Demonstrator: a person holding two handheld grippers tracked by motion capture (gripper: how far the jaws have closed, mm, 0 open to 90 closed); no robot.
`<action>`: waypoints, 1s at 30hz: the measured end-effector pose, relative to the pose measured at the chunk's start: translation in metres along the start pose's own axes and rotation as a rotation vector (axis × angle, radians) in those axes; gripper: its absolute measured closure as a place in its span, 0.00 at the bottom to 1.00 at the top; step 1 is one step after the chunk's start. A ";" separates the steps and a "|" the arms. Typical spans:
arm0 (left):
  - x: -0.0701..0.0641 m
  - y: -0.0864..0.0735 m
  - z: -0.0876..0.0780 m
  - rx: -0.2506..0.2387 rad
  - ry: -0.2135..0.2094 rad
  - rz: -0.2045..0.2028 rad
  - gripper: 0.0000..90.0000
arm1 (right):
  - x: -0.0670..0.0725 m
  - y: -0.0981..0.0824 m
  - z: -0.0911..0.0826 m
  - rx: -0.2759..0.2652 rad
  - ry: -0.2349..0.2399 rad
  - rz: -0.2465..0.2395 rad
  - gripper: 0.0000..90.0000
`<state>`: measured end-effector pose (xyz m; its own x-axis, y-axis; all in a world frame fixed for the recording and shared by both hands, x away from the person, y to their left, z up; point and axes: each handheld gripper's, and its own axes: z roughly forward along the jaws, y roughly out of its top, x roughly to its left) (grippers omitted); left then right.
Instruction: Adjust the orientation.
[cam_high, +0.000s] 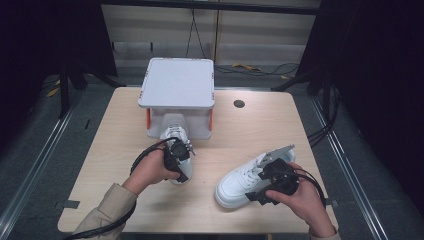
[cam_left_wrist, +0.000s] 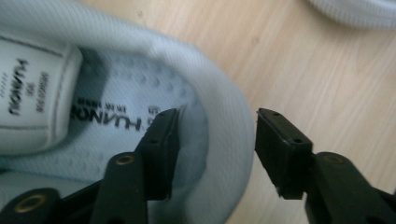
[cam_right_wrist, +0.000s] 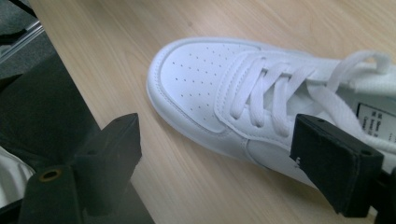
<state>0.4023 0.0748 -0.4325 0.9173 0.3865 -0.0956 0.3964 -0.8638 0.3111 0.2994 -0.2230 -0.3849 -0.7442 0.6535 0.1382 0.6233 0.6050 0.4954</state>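
Note:
A white sneaker lies in front of the white box, heel toward the person. My left gripper is open and straddles its heel collar. In the left gripper view one jaw is inside the shoe over the printed insole and the other is outside above the wood. Gaps show on both sides of the padded collar. A second white sneaker lies at the right, toe toward the near edge. My right gripper hovers over it with jaws wide open. Nothing is between them, and the laced shoe lies below.
A white box-like stand with a flat top sits at the back middle of the wooden table. A small dark round hole lies right of it. The table's near edge runs close to the right shoe's toe.

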 end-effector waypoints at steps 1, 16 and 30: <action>0.001 0.000 0.000 -0.008 -0.006 -0.021 0.54 | 0.001 0.002 -0.001 -0.003 -0.004 -0.001 0.18; -0.002 0.004 -0.011 0.002 -0.022 0.060 0.84 | -0.006 0.077 0.010 -0.059 -0.052 -0.087 0.72; 0.042 0.015 -0.038 -0.019 0.040 0.099 0.80 | -0.046 0.198 0.014 -0.237 -0.166 -0.020 1.00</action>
<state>0.4454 0.0901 -0.3954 0.9495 0.3127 -0.0262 0.3030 -0.8922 0.3350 0.4606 -0.1269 -0.3047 -0.6944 0.7196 -0.0062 0.5209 0.5086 0.6856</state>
